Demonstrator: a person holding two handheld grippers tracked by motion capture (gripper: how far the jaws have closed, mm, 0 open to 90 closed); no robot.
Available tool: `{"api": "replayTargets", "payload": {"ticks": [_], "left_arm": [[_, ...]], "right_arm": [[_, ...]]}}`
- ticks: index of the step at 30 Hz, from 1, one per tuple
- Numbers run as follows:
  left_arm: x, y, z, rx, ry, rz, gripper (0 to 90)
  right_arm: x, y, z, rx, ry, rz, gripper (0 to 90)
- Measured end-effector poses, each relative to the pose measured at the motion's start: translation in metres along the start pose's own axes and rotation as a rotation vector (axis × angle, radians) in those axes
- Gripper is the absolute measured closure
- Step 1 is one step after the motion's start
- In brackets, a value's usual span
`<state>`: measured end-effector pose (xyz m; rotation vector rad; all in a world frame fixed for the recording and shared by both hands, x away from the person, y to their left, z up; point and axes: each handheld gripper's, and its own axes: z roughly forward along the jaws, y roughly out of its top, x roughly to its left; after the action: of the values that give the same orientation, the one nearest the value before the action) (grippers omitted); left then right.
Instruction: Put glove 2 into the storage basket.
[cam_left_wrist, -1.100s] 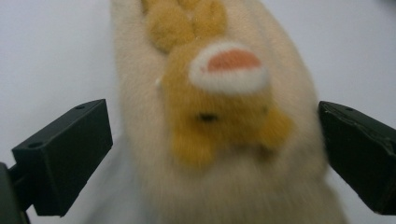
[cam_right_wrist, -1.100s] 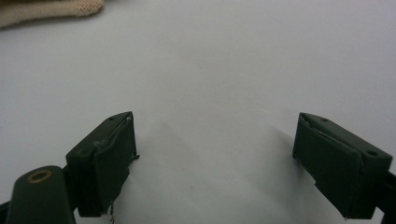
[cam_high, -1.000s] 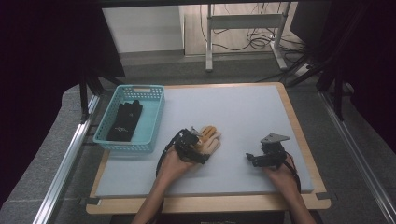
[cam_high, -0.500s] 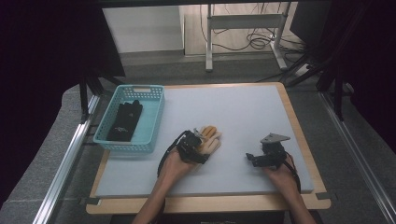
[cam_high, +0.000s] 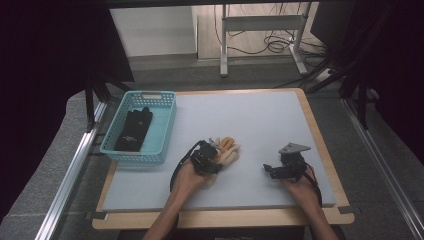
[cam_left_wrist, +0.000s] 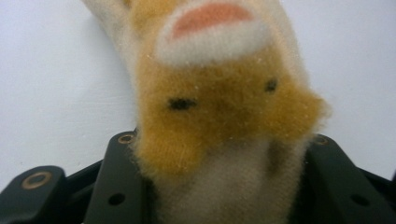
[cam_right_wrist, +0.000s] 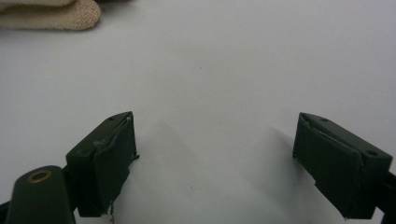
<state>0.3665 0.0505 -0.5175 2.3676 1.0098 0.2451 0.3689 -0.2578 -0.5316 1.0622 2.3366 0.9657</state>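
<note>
left gripper (cam_high: 212, 159) | just closed on fuzzy glove (cam_left_wrist: 219, 121) (cuff between jaws) | right gripper (cam_right_wrist: 224, 163) wide open

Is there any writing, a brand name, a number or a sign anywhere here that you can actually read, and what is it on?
No text can be read in any view.
Black glove in the blue basket: a small pale mark, too small and blurred to tell whether it is lettering.
Fuzzy tan glove between the left gripper's jaws: only a stitched face pattern, no words.
Right gripper: open jaws, bare, no label.
</note>
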Motion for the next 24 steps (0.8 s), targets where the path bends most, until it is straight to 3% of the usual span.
{"api": "replayTargets", "payload": {"ticks": [2,5,17,24], "left_arm": [[0.004,0.0,-0.002,-0.006,-0.018,-0.017,55.6],[0.007,0.001,-0.004,-0.021,-0.014,-0.027,56.1],[0.022,0.01,-0.03,-0.075,0.017,-0.057,56.1],[0.037,0.017,-0.049,-0.08,0.05,-0.069,56.0]], "right_arm": [[0.0,0.0,0.0,0.001,0.001,0.003,13.1],[0.0,0.0,0.0,0.001,0.001,0.002,13.1],[0.0,0.0,0.0,0.0,0.0,0.0,13.1],[0.0,0.0,0.0,-0.001,0.0,0.0,13.1]]}}
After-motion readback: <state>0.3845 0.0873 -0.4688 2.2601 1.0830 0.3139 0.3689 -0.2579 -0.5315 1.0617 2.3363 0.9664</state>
